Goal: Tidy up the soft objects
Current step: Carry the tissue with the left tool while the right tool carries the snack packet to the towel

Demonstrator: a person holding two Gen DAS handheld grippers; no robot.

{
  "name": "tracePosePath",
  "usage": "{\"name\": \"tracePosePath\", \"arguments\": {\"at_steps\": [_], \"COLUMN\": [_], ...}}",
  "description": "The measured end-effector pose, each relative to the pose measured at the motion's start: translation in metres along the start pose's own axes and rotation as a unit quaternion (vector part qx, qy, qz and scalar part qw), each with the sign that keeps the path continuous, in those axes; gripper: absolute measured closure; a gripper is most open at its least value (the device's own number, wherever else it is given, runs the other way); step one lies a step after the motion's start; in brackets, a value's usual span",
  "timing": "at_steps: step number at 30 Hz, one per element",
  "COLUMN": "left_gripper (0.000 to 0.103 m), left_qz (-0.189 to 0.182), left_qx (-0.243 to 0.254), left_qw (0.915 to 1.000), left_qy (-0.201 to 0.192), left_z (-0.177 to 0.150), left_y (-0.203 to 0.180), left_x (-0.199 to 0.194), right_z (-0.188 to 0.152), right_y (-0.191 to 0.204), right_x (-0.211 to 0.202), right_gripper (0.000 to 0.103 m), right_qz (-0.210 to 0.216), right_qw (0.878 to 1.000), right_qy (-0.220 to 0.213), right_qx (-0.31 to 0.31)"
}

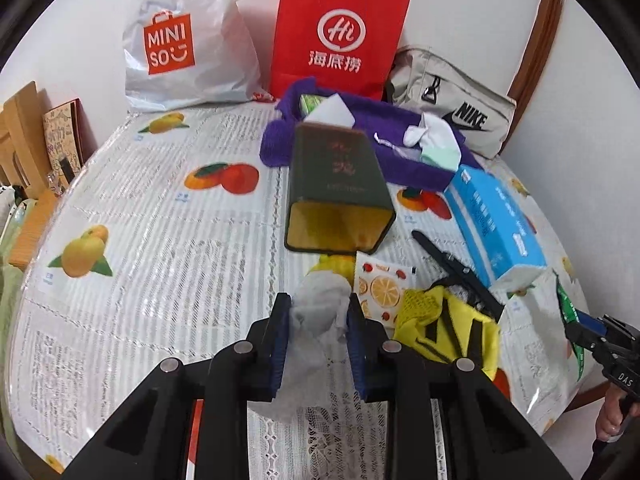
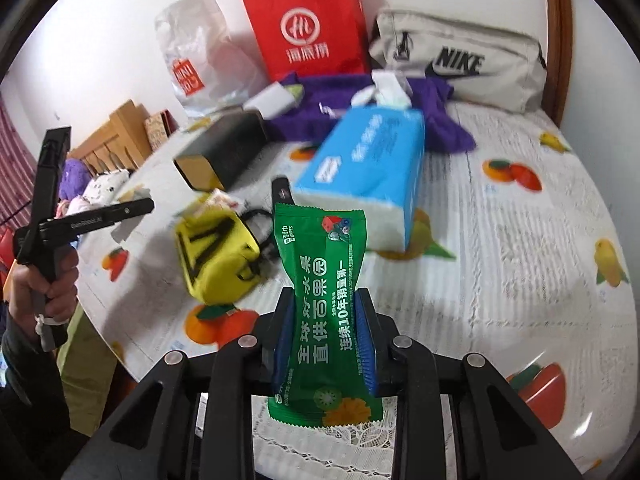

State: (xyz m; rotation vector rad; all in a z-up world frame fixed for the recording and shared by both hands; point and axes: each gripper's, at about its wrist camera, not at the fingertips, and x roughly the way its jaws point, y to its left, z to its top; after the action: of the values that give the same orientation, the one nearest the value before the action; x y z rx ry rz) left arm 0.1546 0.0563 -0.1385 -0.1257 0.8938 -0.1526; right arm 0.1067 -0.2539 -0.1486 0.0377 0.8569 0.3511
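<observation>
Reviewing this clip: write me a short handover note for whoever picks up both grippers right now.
Left gripper: shut on a crumpled white tissue, held above the table's near edge.
Right gripper: shut on a green wipes packet, also lifted.
On the table: purple towel at the back with tissues and a small packet on it, blue tissue box, dark tin on its side, yellow pouch.
Done: both items picked up.
Left: place both, probably on the towel with the others; the yellow pouch may follow.
</observation>
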Motion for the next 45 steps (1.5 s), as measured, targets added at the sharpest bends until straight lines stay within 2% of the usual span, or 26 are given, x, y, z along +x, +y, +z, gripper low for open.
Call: {"name": "tracePosePath", "arguments": {"at_steps": [8, 14, 22, 28, 36, 45], "left_gripper": [0.078, 0.078, 0.078, 0.078, 0.078, 0.078], "left_qz": [-0.002, -0.012, -0.002, -0.001, -0.003, -0.006], "left_qx": [0.002, 0.008, 0.020, 0.017, 0.013, 0.000], "left_qw": [1.0000, 0.9999, 0.9997, 0.9997, 0.9999, 0.9999], "left_qy": [-0.007, -0.007, -0.011, -0.016, 0.000, 0.012], "left_z": [0.027, 0.053, 0.090, 0.125, 0.155, 0.174], "left_y": [-0.004, -0.010, -0.014, -0.011, -0.009, -0.012], "left_x": [-0.006, -0.004, 0.008, 0.024, 0.056, 0.086], "right_z": [0.040, 0.074, 0.121, 0.166, 0.211, 0.236], "right_y": [-0.005, -0.015, -0.025, -0.039, -0.055, -0.076], "right_x": [-0.014, -0.009, 0.006, 0.033, 0.081, 0.153], "right_gripper": [0.074, 0.074, 0.073, 0.073, 0.073, 0.073], "right_qz": [-0.013, -0.020, -0.032, -0.041, -0.032, 0.000], "right_qw": [0.999, 0.999, 0.999, 0.998, 0.999, 0.998], "right_qy": [-0.030, -0.037, -0.044, -0.037, -0.018, 0.056], "right_qx": [-0.010, 0.002, -0.001, -0.007, -0.023, -0.043]}}
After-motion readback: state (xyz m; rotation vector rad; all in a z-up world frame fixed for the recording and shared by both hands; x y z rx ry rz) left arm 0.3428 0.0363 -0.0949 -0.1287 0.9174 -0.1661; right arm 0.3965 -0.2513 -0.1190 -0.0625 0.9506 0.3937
